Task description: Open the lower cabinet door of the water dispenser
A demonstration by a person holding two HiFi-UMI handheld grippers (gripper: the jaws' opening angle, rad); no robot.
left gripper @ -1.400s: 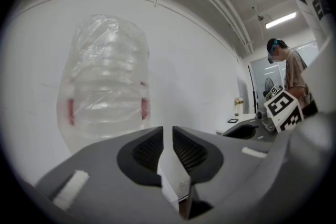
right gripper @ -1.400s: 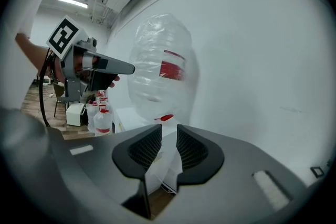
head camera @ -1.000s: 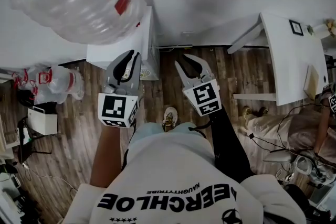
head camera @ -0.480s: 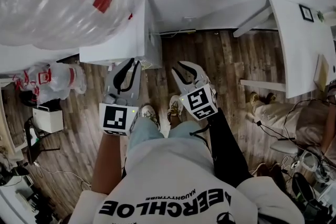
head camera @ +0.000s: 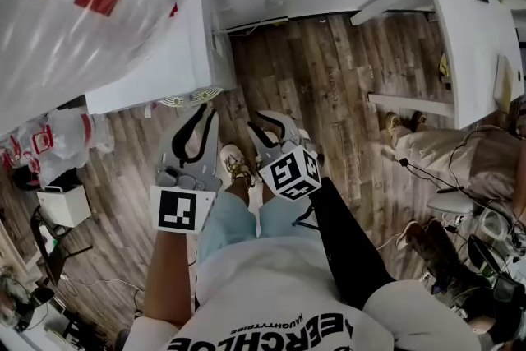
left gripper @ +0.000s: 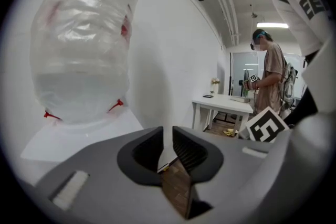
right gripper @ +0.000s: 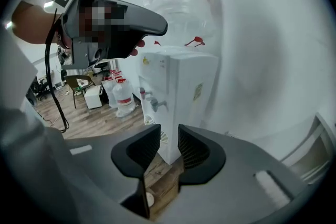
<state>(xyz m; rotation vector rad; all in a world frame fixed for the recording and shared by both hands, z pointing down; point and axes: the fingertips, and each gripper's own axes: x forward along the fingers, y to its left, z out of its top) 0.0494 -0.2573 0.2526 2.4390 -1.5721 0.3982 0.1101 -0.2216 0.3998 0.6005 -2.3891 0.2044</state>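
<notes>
Head view: we list a white box-shaped water dispenser (head camera: 156, 62) at far left. A clear, crinkled plastic bottle (head camera: 74, 4) with red label patches sits on top of it and is cut off by the frame edge. From above, the lower cabinet door is hidden; only round grilles at the near face show. The floor (head camera: 329, 70) is wood-grain plank. The left gripper (head camera: 210, 111) and right gripper (head camera: 271, 126) are grey with curved dark fingers, and they hang near the dispenser's near face without touching it. A white table (head camera: 468, 37) stands far right.

Left gripper view: the left gripper (left gripper: 168, 136) has ribbed black pads a narrow slit apart with nothing between them. The bottle (left gripper: 84, 50) and the dispenser top (left gripper: 89, 136) lie beyond.

Right gripper view: the right gripper (right gripper: 169, 136) has its jaws opening, moderately apart and empty. The dispenser (right gripper: 178, 92) stands beyond, its taps facing left. We cannot make out the door's outline, since the jaw covers most of its lower front.
</notes>
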